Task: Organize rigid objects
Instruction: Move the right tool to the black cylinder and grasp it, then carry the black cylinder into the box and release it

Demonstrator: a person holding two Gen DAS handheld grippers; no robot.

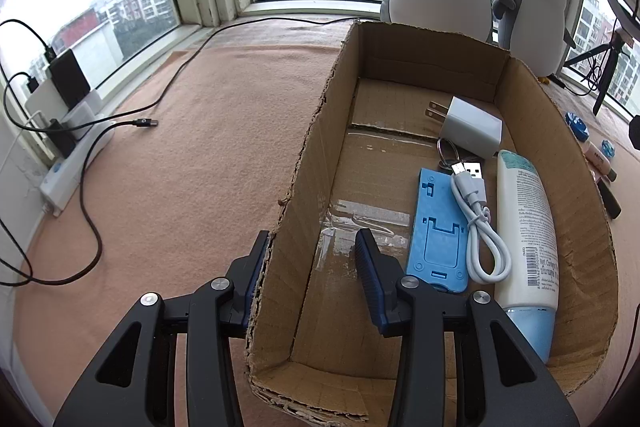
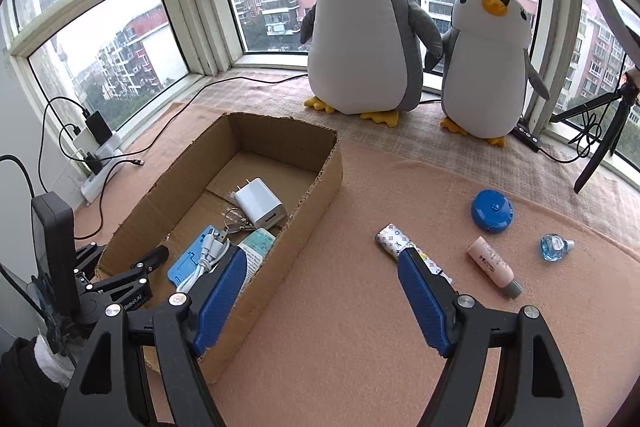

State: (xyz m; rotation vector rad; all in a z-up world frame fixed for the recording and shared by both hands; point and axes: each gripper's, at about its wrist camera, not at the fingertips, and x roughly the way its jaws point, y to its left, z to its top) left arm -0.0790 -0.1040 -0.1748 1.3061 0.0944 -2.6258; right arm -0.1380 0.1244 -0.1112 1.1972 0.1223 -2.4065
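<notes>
Straddling the near-left wall of the open brown cardboard box (image 1: 304,163), the left gripper (image 1: 312,255) has one finger outside and one inside with a gap on each side, so its jaws are spread and not clamping; my judgement is that it sits there to steady the box while items go in. Inside the box, along its right wall, lie a white tube with a pale blue cap (image 1: 524,227), a coiled white USB cable (image 1: 478,223), a flat blue plastic phone stand (image 1: 438,231) and a white wall charger plug (image 1: 470,125), with a key ring partly hidden beneath the cable.

To the right of the box, on the peach-coloured cloth (image 2: 340,327), the right gripper (image 2: 322,267) hovers wide apart and empty, its right finger just in front of a slim patterned stick (image 2: 394,241). That stick looks like the next pick. Farther right of the box wait a pale pink tube (image 2: 494,267), a round blue disc-shaped case (image 2: 491,211) and a small clear blue bottle (image 2: 554,247), all well apart.
</notes>
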